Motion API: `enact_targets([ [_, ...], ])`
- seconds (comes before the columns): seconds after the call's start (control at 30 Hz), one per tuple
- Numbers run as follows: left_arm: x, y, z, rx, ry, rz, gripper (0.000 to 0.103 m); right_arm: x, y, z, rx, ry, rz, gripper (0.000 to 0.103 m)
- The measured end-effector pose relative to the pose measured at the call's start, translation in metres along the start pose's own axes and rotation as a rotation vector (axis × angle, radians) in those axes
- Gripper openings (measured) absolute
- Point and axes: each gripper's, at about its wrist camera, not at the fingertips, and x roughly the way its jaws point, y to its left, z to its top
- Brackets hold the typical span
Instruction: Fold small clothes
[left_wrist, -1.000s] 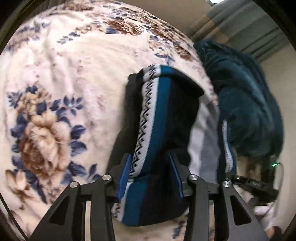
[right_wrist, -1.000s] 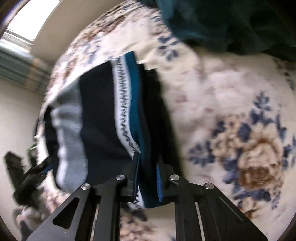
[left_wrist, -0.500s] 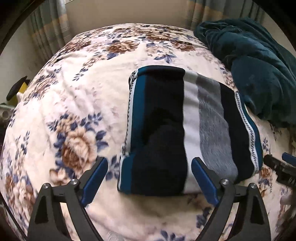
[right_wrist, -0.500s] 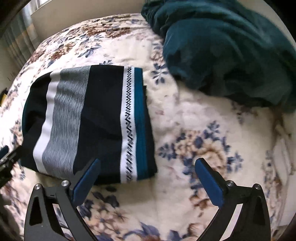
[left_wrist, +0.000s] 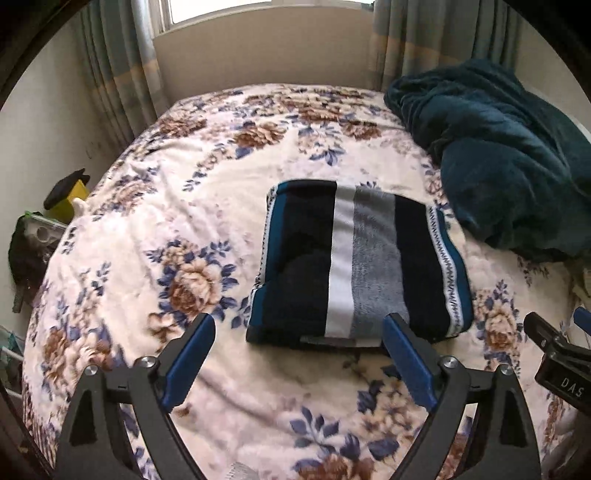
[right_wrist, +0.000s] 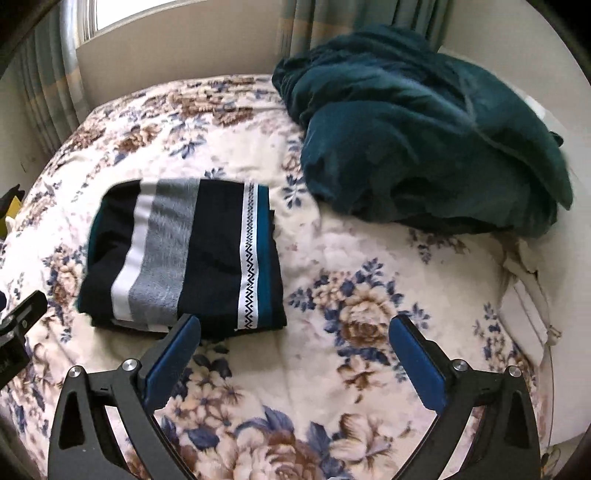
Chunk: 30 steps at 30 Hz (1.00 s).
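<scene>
A folded striped garment (left_wrist: 354, 262) in navy, teal, white and grey lies flat on the floral bedspread (left_wrist: 184, 229). My left gripper (left_wrist: 299, 332) hovers open just in front of its near edge, holding nothing. In the right wrist view the same garment (right_wrist: 184, 258) lies to the left, and my right gripper (right_wrist: 295, 330) stands open over bare bedspread (right_wrist: 351, 314) beside its near right corner. The right gripper's body shows at the left wrist view's right edge (left_wrist: 557, 358).
A crumpled dark teal blanket (left_wrist: 498, 155) is heaped at the bed's far right (right_wrist: 424, 125). Curtains and a window wall stand behind the bed. Beside the bed's left edge sit a yellow box (left_wrist: 70, 199) and dark clutter. A pale pillow edge (right_wrist: 528, 295) shows at the right.
Both grippers let go of the garment, opened wide and drew back from it. The garment now lies folded flat on the bed.
</scene>
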Motion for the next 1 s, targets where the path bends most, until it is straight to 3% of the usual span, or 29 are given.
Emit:
enact_targets([
  [0.27, -0.104, -0.01, -0.021, -0.001, -0.042, -0.015, 0.092, -0.111, -0.022, -0.017, -0.013, -0.049, 0.035, 0.103],
  [0.73, -0.313, -0.015, -0.04, 0.03, -0.169, -0.021, 0.092, -0.361, -0.067, -0.05, -0.038, -0.236, 0.062, 0.103],
  [1.0, -0.398, -0.013, -0.046, 0.023, -0.24, 0.002, 0.092, -0.455, -0.085, -0.067, -0.038, -0.3, 0.092, 0.103],
])
